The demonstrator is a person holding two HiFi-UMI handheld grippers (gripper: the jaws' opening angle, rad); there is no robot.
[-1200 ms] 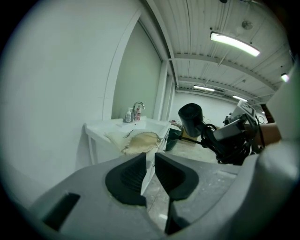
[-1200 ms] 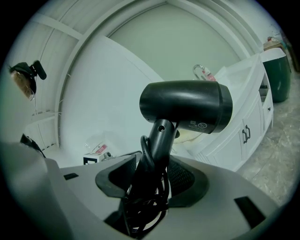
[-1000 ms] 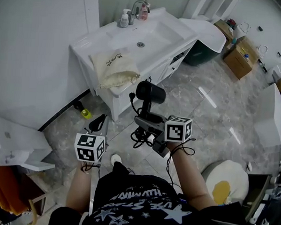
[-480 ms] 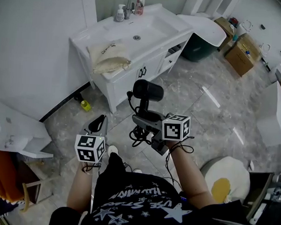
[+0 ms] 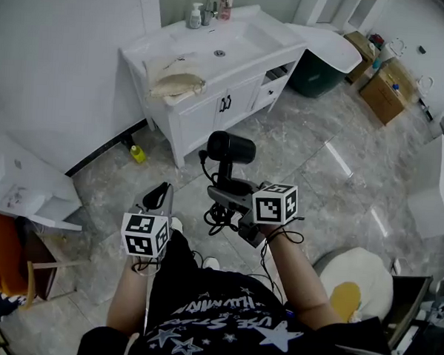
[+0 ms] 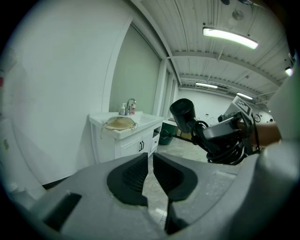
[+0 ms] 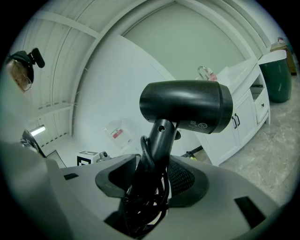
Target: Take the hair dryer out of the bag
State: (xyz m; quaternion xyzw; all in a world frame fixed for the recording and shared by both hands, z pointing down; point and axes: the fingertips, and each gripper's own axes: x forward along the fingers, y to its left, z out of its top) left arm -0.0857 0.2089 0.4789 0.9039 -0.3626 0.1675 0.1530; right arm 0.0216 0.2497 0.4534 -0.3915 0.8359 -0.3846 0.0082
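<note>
My right gripper (image 7: pixel 152 180) clenches the black plastic hair dryer (image 7: pixel 187 105) by its handle; my left gripper (image 6: pixel 149 171) is closed on nothing. The beige cloth bag (image 5: pixel 173 81) stays on the white vanity cabinet (image 5: pixel 203 118), now farther from both grippers than a second ago.

Coiled cord (image 7: pixel 144 206) hides the lower handle of the hair dryer (image 7: pixel 187 107).

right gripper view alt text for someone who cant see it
A black hair dryer fills the frame, its handle and bundled cord clamped in the jaws of the right gripper. A white vanity cabinet stands behind it.
</note>
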